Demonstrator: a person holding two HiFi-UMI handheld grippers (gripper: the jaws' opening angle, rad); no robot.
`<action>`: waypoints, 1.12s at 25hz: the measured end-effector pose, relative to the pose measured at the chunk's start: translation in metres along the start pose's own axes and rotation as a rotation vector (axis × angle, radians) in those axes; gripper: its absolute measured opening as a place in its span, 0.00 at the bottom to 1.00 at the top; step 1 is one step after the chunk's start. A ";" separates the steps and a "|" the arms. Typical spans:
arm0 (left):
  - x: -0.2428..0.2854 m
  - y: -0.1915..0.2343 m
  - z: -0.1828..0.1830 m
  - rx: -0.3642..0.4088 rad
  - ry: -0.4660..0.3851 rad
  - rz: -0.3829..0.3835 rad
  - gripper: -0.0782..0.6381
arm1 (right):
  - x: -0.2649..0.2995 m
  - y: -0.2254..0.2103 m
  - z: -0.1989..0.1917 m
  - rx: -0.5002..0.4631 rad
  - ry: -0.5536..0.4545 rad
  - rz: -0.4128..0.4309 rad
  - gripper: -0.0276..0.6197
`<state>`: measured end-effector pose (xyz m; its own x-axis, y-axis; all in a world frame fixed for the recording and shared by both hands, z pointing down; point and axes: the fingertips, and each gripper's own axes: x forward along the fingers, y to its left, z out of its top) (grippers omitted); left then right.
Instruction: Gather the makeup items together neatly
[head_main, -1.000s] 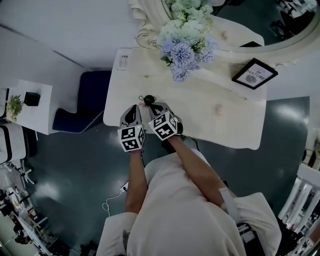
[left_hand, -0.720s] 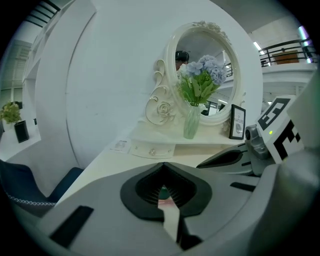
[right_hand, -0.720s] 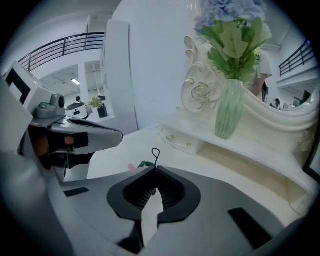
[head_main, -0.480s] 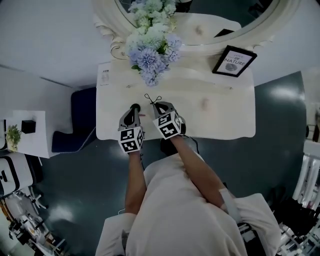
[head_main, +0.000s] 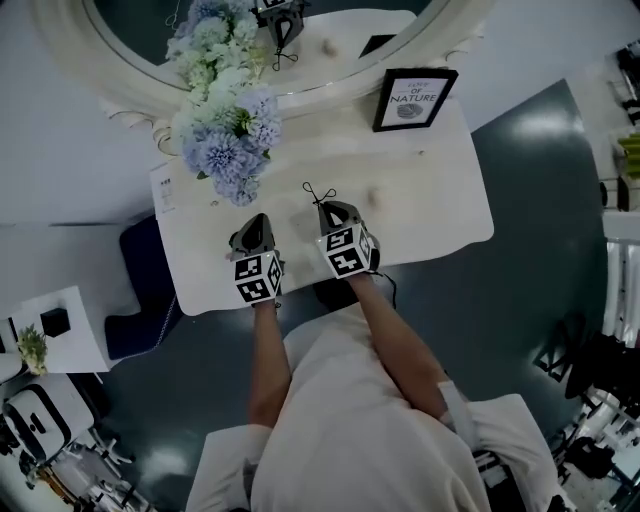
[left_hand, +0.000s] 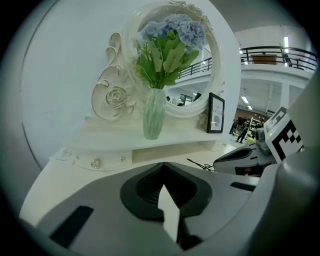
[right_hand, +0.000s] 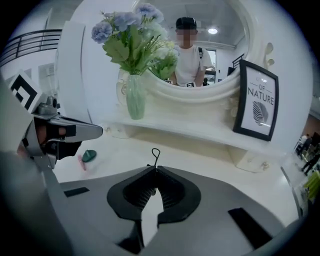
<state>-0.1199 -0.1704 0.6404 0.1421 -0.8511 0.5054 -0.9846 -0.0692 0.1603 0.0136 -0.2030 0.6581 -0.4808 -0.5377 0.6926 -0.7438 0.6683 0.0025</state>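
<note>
My right gripper (head_main: 328, 207) hangs over the middle of the white vanity table (head_main: 440, 210). It is shut on a thin black looped tool (head_main: 314, 191), whose wire loop (right_hand: 155, 152) sticks up past the closed tips of the right gripper (right_hand: 155, 167). My left gripper (head_main: 259, 219) is close beside it on the left, its jaws shut with nothing visible between them in the left gripper view (left_hand: 162, 165). On the table top by the left gripper (right_hand: 65, 132) lie a small green sponge (right_hand: 89, 155) and a pink stick (right_hand: 80, 163).
A green vase of blue flowers (head_main: 225, 150) stands on the raised back shelf, with a framed print (head_main: 412, 98) to its right and an oval mirror (right_hand: 200, 55) behind. A navy stool (head_main: 140, 290) sits left of the table, and the front edge runs just under the grippers.
Both grippers have travelled rightward along the table, from its front left part toward the middle. The right one still carries the black looped tool.
</note>
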 end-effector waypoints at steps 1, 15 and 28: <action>0.002 -0.003 0.001 0.005 0.002 -0.007 0.13 | -0.002 -0.007 -0.005 0.005 0.006 -0.020 0.11; 0.001 -0.003 -0.008 0.038 0.050 -0.040 0.13 | 0.004 -0.043 -0.052 0.032 0.122 -0.171 0.12; -0.011 0.019 0.008 0.046 0.015 -0.049 0.13 | 0.000 -0.046 -0.041 0.101 0.096 -0.216 0.26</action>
<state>-0.1410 -0.1665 0.6308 0.1911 -0.8383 0.5107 -0.9801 -0.1346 0.1457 0.0662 -0.2126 0.6877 -0.2631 -0.6082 0.7489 -0.8694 0.4859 0.0892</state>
